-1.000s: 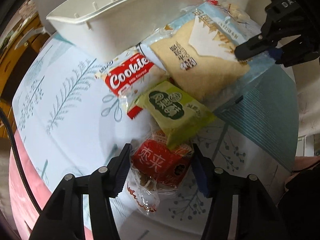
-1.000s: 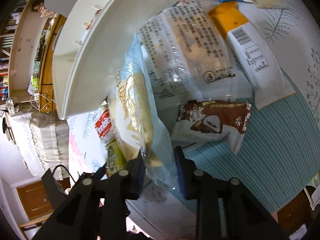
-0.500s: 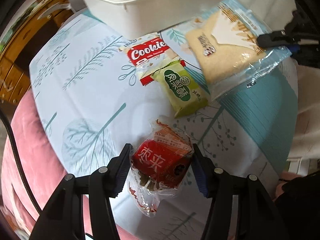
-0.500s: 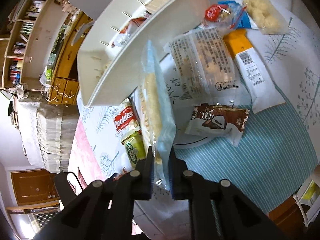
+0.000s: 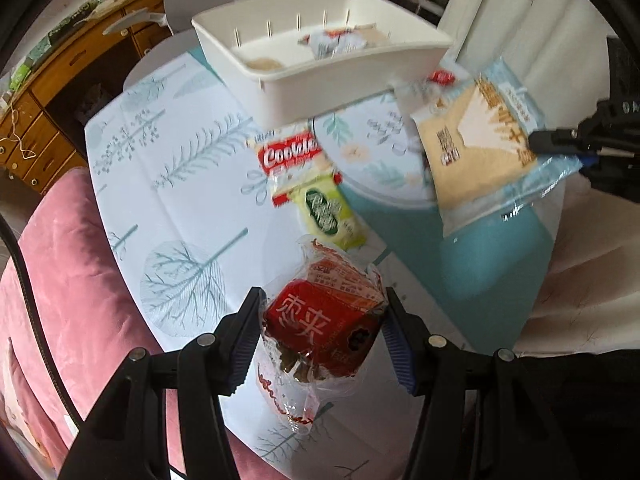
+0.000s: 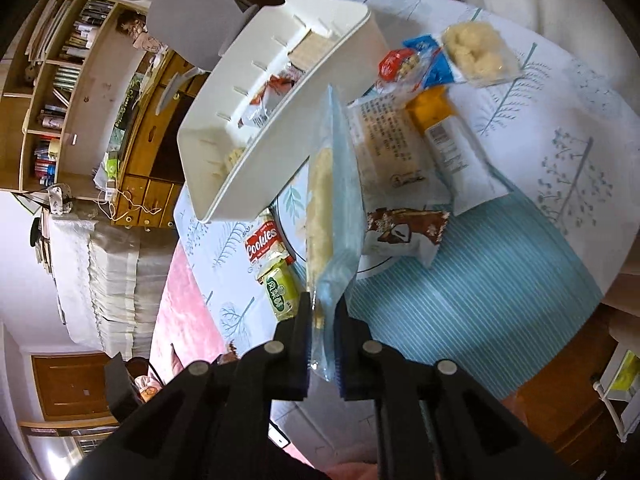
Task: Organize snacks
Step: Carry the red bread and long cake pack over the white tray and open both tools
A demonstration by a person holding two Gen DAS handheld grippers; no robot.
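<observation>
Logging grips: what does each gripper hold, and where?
Left gripper: red snack pack, by its sides. Right gripper: blue cake bag, by its bottom edge.

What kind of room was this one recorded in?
Most likely a lived-in home room, perhaps a living room or study: a tablecloth-covered table strewn with snacks, a pink sofa beside it, and a wooden bookshelf above drawers.
</observation>
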